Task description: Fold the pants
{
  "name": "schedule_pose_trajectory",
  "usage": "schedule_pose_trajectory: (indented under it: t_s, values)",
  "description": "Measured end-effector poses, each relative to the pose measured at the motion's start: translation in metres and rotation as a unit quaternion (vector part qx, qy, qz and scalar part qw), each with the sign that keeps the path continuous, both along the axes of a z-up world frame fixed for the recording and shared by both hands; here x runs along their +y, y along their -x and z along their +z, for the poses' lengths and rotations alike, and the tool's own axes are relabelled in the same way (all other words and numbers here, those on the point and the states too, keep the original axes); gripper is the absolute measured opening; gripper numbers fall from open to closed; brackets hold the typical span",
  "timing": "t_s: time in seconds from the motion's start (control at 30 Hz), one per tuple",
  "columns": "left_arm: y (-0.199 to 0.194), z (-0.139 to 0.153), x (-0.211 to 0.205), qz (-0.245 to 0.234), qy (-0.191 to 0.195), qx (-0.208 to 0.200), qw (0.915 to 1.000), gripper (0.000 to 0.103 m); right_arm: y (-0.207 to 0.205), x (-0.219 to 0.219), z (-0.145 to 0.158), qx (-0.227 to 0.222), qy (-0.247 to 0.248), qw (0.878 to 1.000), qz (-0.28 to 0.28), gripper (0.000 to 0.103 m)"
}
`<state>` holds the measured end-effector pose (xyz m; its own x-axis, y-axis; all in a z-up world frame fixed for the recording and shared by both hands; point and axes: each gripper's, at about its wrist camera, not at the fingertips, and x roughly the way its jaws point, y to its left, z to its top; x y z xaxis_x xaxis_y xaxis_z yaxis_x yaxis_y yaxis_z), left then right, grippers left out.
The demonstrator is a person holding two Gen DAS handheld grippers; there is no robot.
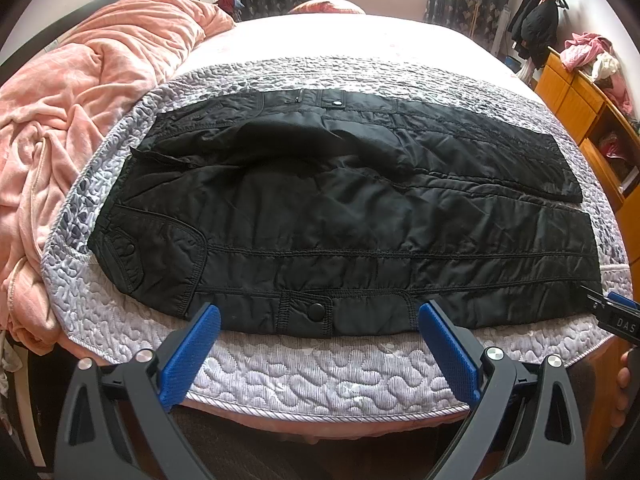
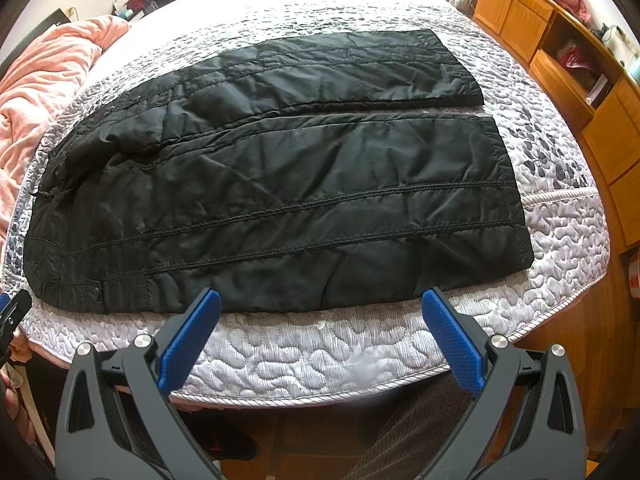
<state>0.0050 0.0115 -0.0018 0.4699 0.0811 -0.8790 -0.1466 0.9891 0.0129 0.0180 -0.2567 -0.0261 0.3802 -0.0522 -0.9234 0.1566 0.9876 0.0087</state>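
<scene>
Black quilted pants [image 1: 340, 216] lie spread flat across a lilac quilted mattress pad [image 1: 320, 372], waist to the left, the two legs running right, side by side. The right wrist view shows both legs [image 2: 280, 200] with their hems at the right. My left gripper [image 1: 320, 320] is open, its blue pads just short of the pants' near edge by a snap button [image 1: 318, 312]. My right gripper [image 2: 320, 308] is open too, hovering at the near leg's lower edge. Neither holds fabric. Each gripper's tip shows at the edge of the other's view.
A crumpled pink blanket [image 1: 80, 120] is heaped on the bed's left side. A wooden cabinet [image 2: 560, 60] with clothes on top runs along the right. Dark coats [image 1: 538, 20] hang at the back right. The mattress pad's corded edge [image 2: 320, 400] is close below the grippers.
</scene>
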Motion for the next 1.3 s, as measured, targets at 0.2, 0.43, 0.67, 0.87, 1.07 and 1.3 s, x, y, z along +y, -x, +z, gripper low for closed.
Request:
schedule_pose_trajectory:
  t_s: [0.2, 0.43, 0.67, 0.87, 1.07, 1.3]
  values:
    - [0.000, -0.001, 0.001, 0.000, -0.001, 0.000, 1.0000, 0.099, -0.001, -0.001, -0.003, 0.002, -0.001, 1.000, 0.000, 0.100]
    - [-0.009, -0.003, -0.001, -0.001, -0.005, 0.005, 1.0000, 0.099, -0.006, -0.009, -0.004, -0.001, 0.002, 1.000, 0.007, 0.100]
    - [-0.065, -0.004, -0.032, -0.016, -0.005, -0.007, 0.9998, 0.099, -0.052, -0.064, 0.016, -0.034, 0.008, 0.999, 0.008, 0.100]
    - [-0.161, -0.004, -0.078, -0.027, 0.005, -0.063, 0.9976, 0.099, -0.153, -0.159, 0.025, -0.063, 0.015, 0.998, -0.015, 0.100]
    - [-0.261, -0.030, -0.127, -0.041, 0.040, -0.034, 0.9978, 0.099, -0.273, -0.235, -0.009, -0.017, -0.010, 0.999, -0.028, 0.100]
    - [-0.302, -0.042, -0.163, -0.075, 0.053, -0.033, 0.9952, 0.099, -0.348, -0.269, -0.054, 0.023, -0.055, 0.998, -0.027, 0.100]
